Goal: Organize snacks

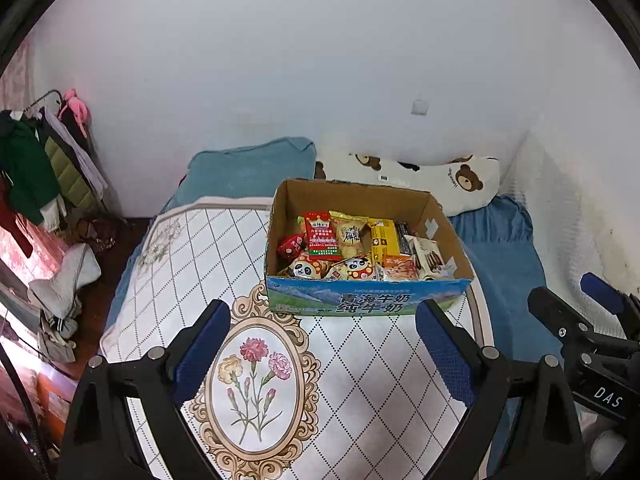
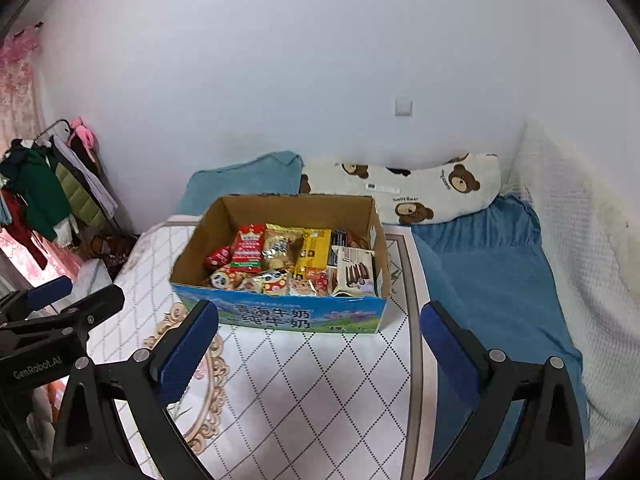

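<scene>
A plain white wall [image 1: 280,60] backs a bed dressed in a blue sheet [image 2: 492,264], with a bear-print white pillow [image 2: 440,188] at its head and a rack of hanging clothes [image 1: 40,168] off to the left. On the bed lies a white quilted board with a diamond grid and a carnation medallion [image 1: 256,380] — the nearest thing here to a bench.

On that board stands the open cardboard milk carton box with a blue-and-green printed front [image 1: 364,300], flaps gone, packed with snacks. Among them: a red-and-green flat sachet [image 1: 320,236], a yellow packet [image 1: 382,240], a white biscuit pack [image 1: 428,258] against the right wall, and round panda-faced pouches [image 1: 356,268] nearest the front.

The left claw [image 1: 320,344] is spread wide and holds nothing, short of the box; the right claw [image 2: 320,344] is likewise spread and empty.

The packets are probably light, crinkly and slick, with contents that crush — best pinched at a sealed edge or across the flat faces, gently. The loaded box is likely stiff enough to be taken by its side walls.
</scene>
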Available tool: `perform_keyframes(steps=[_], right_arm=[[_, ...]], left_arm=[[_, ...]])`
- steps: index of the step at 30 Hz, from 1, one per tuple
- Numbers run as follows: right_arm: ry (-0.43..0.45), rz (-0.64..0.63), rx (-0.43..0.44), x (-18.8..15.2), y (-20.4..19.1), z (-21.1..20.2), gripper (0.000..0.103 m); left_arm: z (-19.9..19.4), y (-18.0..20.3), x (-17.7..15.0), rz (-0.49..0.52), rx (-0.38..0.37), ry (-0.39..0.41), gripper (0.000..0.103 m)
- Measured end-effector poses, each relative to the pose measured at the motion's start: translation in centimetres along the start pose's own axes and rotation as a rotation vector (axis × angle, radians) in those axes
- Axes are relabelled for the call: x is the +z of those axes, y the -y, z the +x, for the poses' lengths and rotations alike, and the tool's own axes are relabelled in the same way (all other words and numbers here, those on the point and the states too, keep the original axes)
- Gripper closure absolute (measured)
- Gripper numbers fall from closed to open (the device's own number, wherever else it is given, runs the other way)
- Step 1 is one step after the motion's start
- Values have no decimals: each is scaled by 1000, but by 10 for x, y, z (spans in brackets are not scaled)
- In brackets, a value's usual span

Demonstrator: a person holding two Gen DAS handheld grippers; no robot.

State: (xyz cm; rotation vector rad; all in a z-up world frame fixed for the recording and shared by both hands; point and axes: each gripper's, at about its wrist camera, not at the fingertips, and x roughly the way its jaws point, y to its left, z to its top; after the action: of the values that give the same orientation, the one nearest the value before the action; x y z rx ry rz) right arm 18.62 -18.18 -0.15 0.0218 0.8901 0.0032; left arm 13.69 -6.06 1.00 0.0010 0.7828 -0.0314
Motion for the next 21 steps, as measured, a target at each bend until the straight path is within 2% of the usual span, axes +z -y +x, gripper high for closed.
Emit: perform_keyframes(steps=[6,12,16,18,21], right_arm=[[32,8,17,-6,-6,-37,0],[52,19,19,-11,-9,-61,0],[63,19,0,-10,-8,-64,0],[67,18,-15,-8,-7,-61,0],[67,22,-33,-5,-5,-51,0]], left_arm=[[-24,-2,-8,-1,4,22,8],[-28,-3,-10,2,12,35,8],[-24,-2,-7,1,10,35,8],[-17,-2,-5,1,1,25,3],[-6,-1,-2,3,8,21,2]])
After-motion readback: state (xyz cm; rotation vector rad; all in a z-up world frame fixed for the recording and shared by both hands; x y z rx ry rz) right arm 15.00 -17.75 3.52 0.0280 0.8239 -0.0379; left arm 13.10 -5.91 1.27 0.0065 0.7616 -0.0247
